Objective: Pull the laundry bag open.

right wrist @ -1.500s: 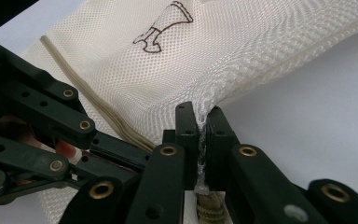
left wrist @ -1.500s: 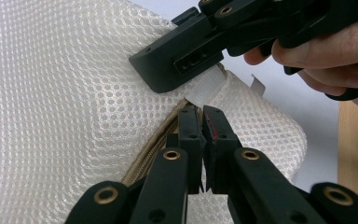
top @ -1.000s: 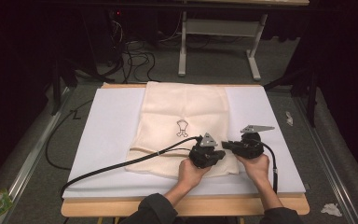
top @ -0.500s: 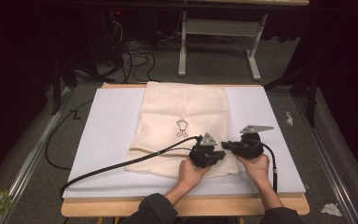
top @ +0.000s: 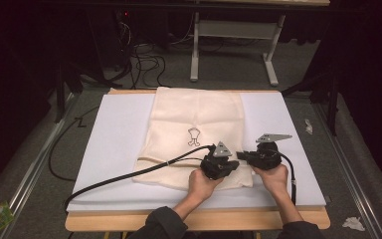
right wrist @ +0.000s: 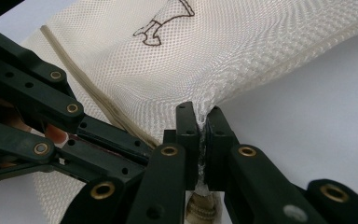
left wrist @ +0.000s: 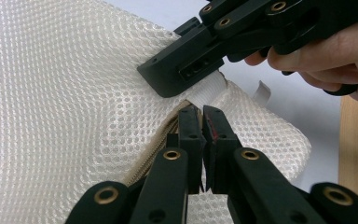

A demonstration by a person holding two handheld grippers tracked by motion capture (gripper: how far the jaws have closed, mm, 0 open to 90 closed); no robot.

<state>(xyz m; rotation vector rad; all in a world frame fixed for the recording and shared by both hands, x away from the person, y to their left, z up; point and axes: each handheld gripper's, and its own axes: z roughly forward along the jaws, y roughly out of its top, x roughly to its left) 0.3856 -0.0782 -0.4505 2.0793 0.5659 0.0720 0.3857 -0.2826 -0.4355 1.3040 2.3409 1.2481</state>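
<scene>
the mesh bag (top: 196, 134) lies flat on the white mat (top: 114, 144), reaching from the mat's far edge almost to its near edge, and both grippers work at the bag's near right corner. the left gripper (left wrist: 200, 135) has its jaws pressed together at the end of the zip (left wrist: 154, 161), seemingly pinching the zip pull or the tape there, though the exact piece between the pads is hard to make out. the right gripper (right wrist: 203, 135) is likewise clamped, with a puckered fold of mesh squeezed between its pads just beside the bag's corner; a small brassy part below its jaws may be the zip end. in the left gripper view, the right gripper sits just beyond the left one, touching a white ribbon tab (left wrist: 208, 91) at the bag's edge. from above, the left gripper (top: 231, 165) and right gripper (top: 243, 156) stand tip to tip over the bag's near right corner, with the hands behind them toward the mat's near edge. against the views from a second ago, little has shifted: both hands sit in the same spot by the corner and the bag has not slid on the mat. the left jaws have finished a last small tightening. so i judge both holds are now set, one to anchor the fabric and one to draw the zip along the near edge.
</scene>
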